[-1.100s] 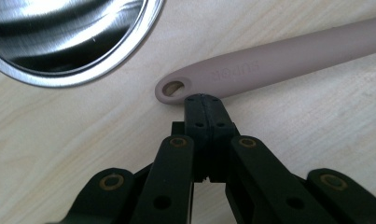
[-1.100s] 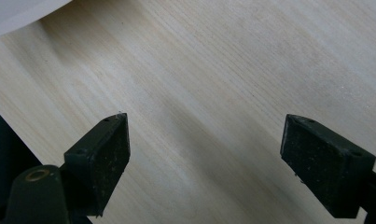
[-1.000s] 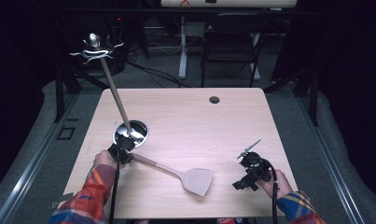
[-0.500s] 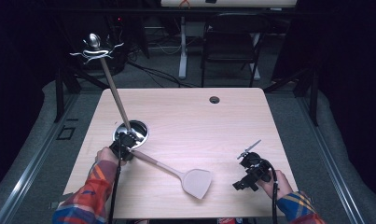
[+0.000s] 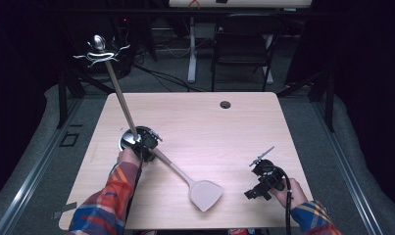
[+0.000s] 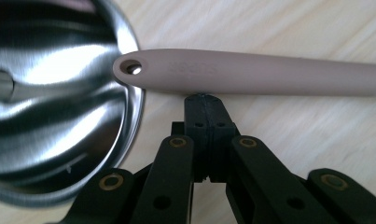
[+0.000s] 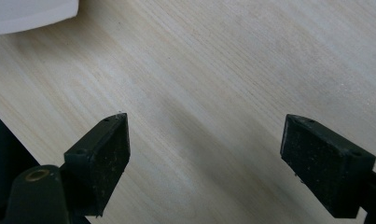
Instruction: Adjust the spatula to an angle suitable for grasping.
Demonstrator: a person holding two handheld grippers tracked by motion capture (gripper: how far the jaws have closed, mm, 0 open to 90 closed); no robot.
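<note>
Nudging the spatula [image 6: 251, 73] with your left gripper [image 6: 205, 100], jaws pressed together and empty behind its handle, you risk skidding it into the utensil stand's steel base [image 6: 59, 93]. Your right gripper [image 7: 204, 154] gapes idle.

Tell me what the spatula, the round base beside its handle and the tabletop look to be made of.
Spatula: likely silicone or matte plastic; a dull, even beige-pink skin with moulded lettering and a hanging hole.
Round base: polished metal, probably steel; mirror-like streaked reflections.
Tabletop: pale wood or wood-look laminate; fine straight grain, satin sheen.
</note>
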